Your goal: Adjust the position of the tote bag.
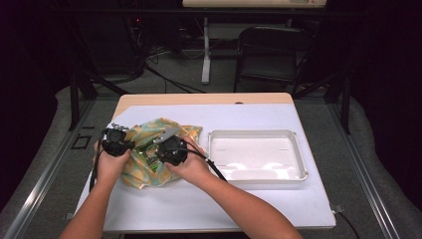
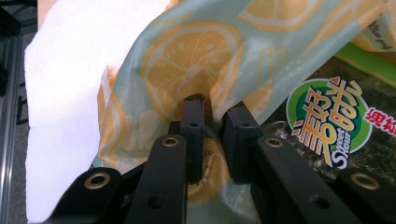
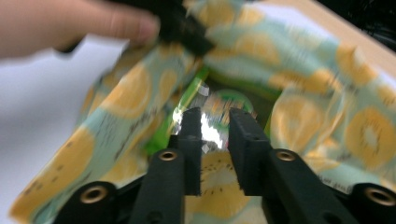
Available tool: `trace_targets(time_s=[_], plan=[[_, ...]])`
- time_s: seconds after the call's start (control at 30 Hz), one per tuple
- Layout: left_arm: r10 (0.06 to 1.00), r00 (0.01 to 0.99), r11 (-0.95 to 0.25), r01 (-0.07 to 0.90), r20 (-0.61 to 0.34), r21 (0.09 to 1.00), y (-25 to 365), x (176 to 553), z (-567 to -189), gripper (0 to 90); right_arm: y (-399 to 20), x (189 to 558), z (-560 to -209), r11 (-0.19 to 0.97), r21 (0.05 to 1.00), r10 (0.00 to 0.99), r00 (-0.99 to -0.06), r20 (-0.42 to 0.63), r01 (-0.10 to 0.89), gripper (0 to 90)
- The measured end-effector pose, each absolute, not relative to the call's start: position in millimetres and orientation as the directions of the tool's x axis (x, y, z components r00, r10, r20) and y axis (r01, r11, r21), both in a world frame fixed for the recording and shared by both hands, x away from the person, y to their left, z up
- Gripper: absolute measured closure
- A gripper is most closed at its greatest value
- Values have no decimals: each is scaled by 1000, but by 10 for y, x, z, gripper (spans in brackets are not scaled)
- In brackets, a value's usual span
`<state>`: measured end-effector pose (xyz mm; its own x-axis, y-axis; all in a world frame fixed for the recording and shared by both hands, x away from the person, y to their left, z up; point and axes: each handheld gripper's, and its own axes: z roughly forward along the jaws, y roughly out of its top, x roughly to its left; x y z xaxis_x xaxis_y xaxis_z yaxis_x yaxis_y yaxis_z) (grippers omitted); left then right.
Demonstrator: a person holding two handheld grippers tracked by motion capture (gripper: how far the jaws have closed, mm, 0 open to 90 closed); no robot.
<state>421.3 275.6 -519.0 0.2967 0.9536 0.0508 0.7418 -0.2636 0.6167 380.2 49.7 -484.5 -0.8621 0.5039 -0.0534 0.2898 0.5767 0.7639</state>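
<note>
From the high view, the lemon-print bag (image 1: 149,149) lies crumpled on the white-covered counter (image 1: 209,204), just left of the empty white tray (image 1: 256,155), which I take as landmark. Both hands work at the bag: the left gripper (image 1: 116,141) sits at the bag's far-left edge, well apart from the tray, and the right gripper (image 1: 171,150) is over the bag's middle, near the tray's left rim. A green snack packet (image 1: 148,157) peeps out of the bag's mouth between them. The step in hand looks like opening the bag to get the packet out, probably bound for the tray.

In the left gripper view, the left gripper (image 2: 215,119) has its fingers (image 2: 192,135) drawn close on a fold of the bag's cloth; the fabric runs into the narrow gap, so I judge it pinched. The packet, dark with a round green label, lies just beyond the fold on the side towards the tray.

In the right gripper view, blurred, the right gripper (image 3: 215,126) points into the bag's mouth. Its fingers (image 3: 191,140) stand a little apart with nothing clamped; the shiny packet (image 3: 212,116) lies just past the tips. The next move calls for reaching deeper, then closing on the packet's edge while the left keeps the mouth lifted.
</note>
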Motion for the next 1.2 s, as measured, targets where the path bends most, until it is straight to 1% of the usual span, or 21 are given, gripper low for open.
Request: trace_targets(time_s=[0.1,0.23,0.37,0.47,0.57,0.73,0.87,0.93,1.0,1.03,1.1,1.2], plan=[[953,297,-267,743,56,614,2764,4229,-5198,815,470,3716,-4987,594,743,514,-856,-56,308,825],[957,288,-245,751,30,613,2783,4254,-5218,821,423,3686,-5184,611,708,530,-847,-36,353,860],[960,280,-236,757,23,610,2803,4270,-5235,821,375,3627,-5322,610,695,539,-843,-11,381,873],[962,272,-218,762,5,610,2829,4281,-5240,823,356,3595,-5395,625,681,536,-844,-19,381,878],[965,263,-208,764,1,611,2848,4289,-5249,824,341,3595,-5455,620,674,546,-838,-4,401,884],[970,244,-187,766,-9,615,2902,4317,-5262,820,319,3587,-5504,620,667,553,-833,2,413,887],[977,210,-146,765,-29,628,2925,4325,-5248,796,314,3582,-5515,624,663,555,-832,-3,414,885],[974,221,-141,755,-45,641,2902,4305,-5219,771,307,3586,-5515,622,662,555,-832,2,417,877],[964,255,-149,742,-70,654,2843,4262,-5164,724,306,3591,-5507,616,667,560,-829,4,419,869],[959,276,-167,730,-62,663,2806,4226,-5127,717,305,3590,-5502,612,669,563,-827,7,422,868],[951,307,-209,703,-24,679,2743,4145,-5051,723,301,3588,-5492,600,677,569,-822,13,426,867],[942,334,-214,689,-42,693,2710,4061,-4962,754,295,3590,-5480,598,682,566,-824,13,421,868]])
